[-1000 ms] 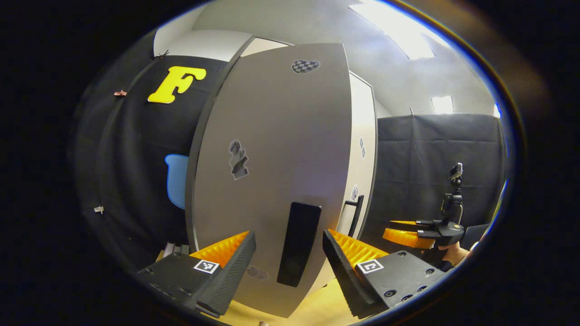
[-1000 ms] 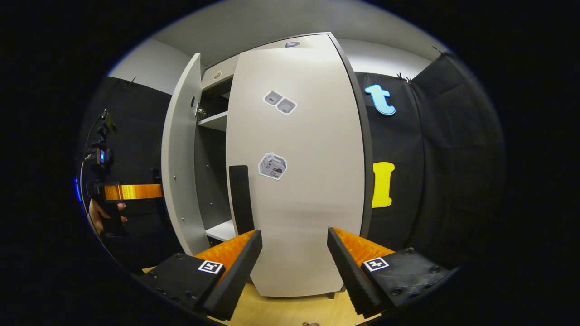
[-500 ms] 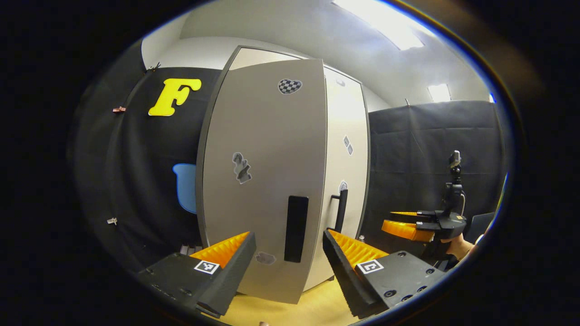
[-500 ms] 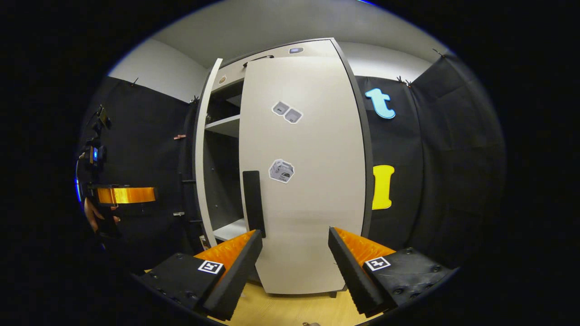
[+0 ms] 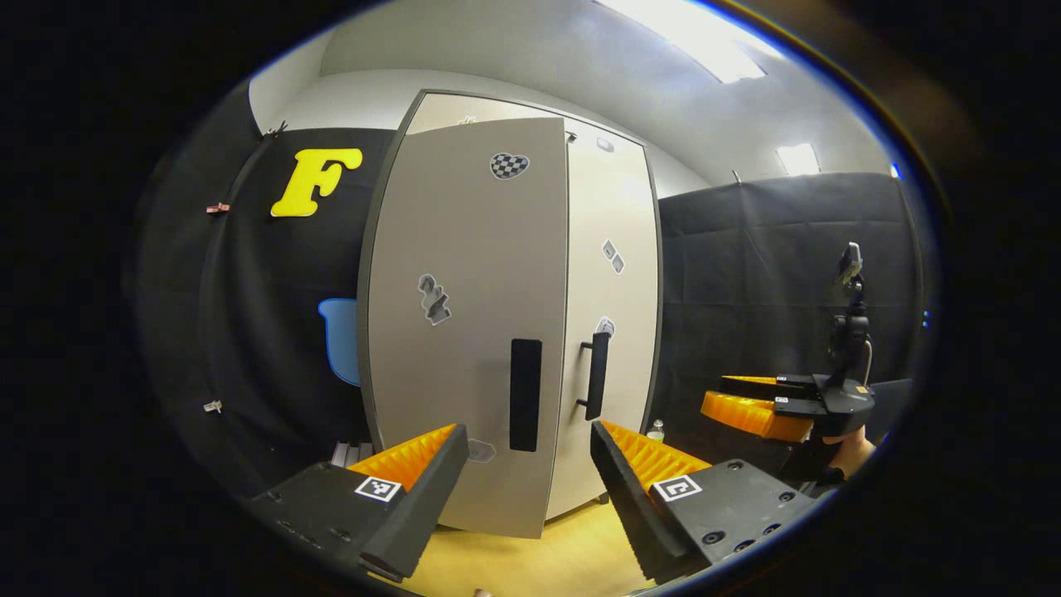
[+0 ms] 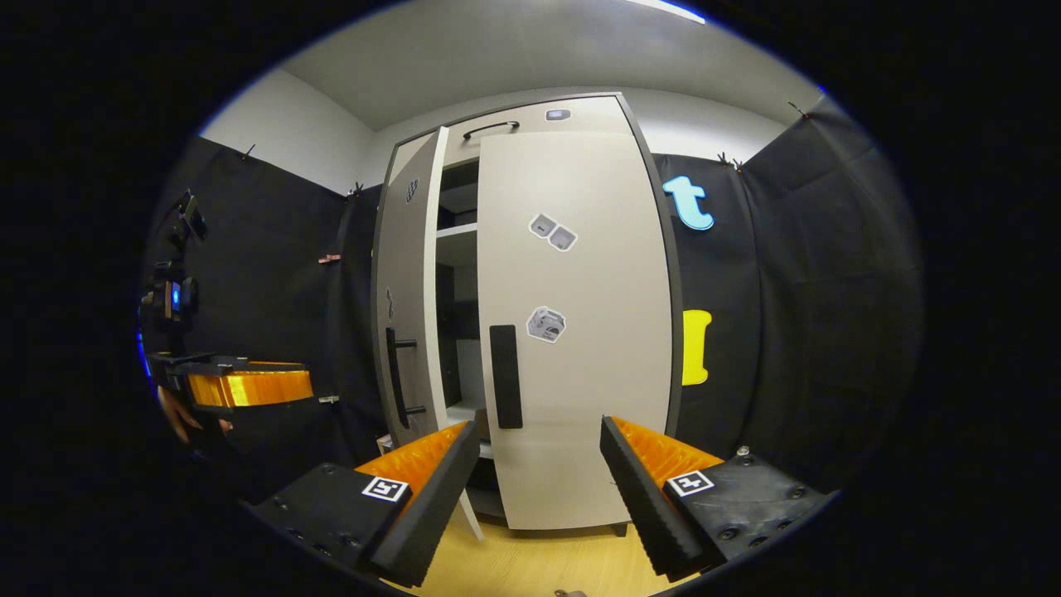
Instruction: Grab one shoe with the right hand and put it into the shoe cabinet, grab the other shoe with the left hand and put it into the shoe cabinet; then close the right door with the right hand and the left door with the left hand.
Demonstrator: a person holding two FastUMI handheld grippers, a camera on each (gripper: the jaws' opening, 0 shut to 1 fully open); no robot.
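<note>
The tall grey shoe cabinet [image 5: 506, 332] stands ahead. Its left door [image 5: 464, 332] is slightly ajar, with a black handle [image 5: 525, 394]. The right door [image 5: 609, 315] lies shut against the frame. My left gripper [image 5: 528, 431] is open and holds nothing, a short way in front of the left door. In the right gripper view, the left door [image 6: 406, 307] leaves a narrow gap where a shelf [image 6: 456, 232] shows. My right gripper [image 6: 539, 424] is open and holds nothing, facing the right door [image 6: 580, 332]. Each gripper also appears in the other's view, the right gripper [image 5: 771, 406] and the left gripper [image 6: 240, 385].
Black cloth walls flank the cabinet on both sides. A light wooden floor [image 5: 572, 555] runs under the cabinet. A small bottle [image 5: 656, 429] stands on the floor by the cabinet's right foot. A hand [image 5: 845, 456] holds the right gripper.
The left door has swung inward from wide open to slightly ajar. Both grippers have drawn back from the cabinet, which now looks smaller and farther off.
</note>
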